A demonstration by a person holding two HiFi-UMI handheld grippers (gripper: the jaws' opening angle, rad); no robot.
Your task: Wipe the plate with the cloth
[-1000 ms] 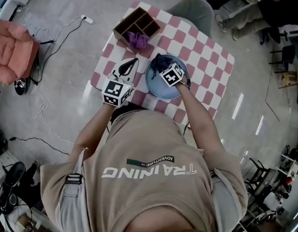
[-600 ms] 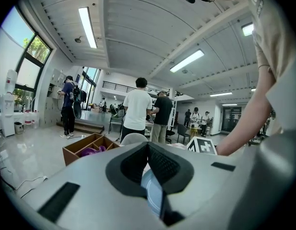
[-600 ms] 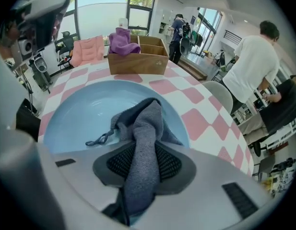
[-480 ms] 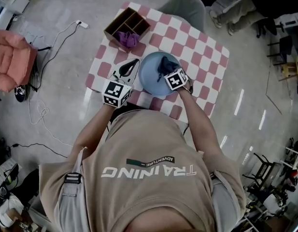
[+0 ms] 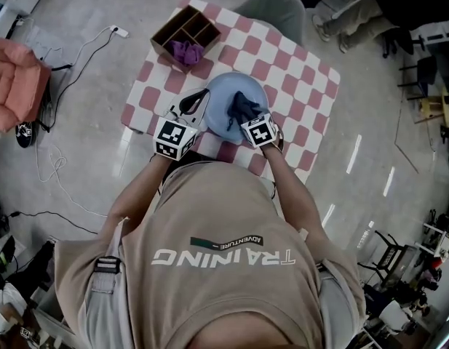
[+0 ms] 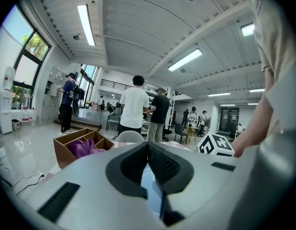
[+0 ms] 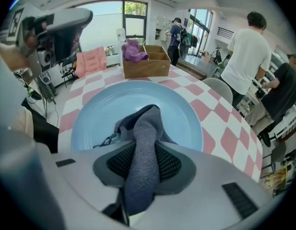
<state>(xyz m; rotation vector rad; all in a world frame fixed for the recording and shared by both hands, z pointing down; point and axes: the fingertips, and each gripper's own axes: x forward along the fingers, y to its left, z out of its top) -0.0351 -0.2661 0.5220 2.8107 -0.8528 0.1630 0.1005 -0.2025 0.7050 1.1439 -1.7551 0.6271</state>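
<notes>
Wiping was judged under way: the cloth (image 7: 144,123) was pinched by the right gripper (image 7: 143,157) and lay bunched on the plate (image 7: 104,109), which sat on the checked table (image 5: 297,86). Next, the cloth needed sweeping across the plate with pressure kept. Left gripper (image 6: 148,150) fingertips were pressed together, empty, beside the rim. Contact there could not be told. The plate's near edge was hidden.

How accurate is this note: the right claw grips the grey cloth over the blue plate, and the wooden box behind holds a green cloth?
One detail is wrong: the wooden box holds a purple cloth, not a green one, as the right gripper view shows. The right claw does grip the grey cloth over the blue plate.
</notes>
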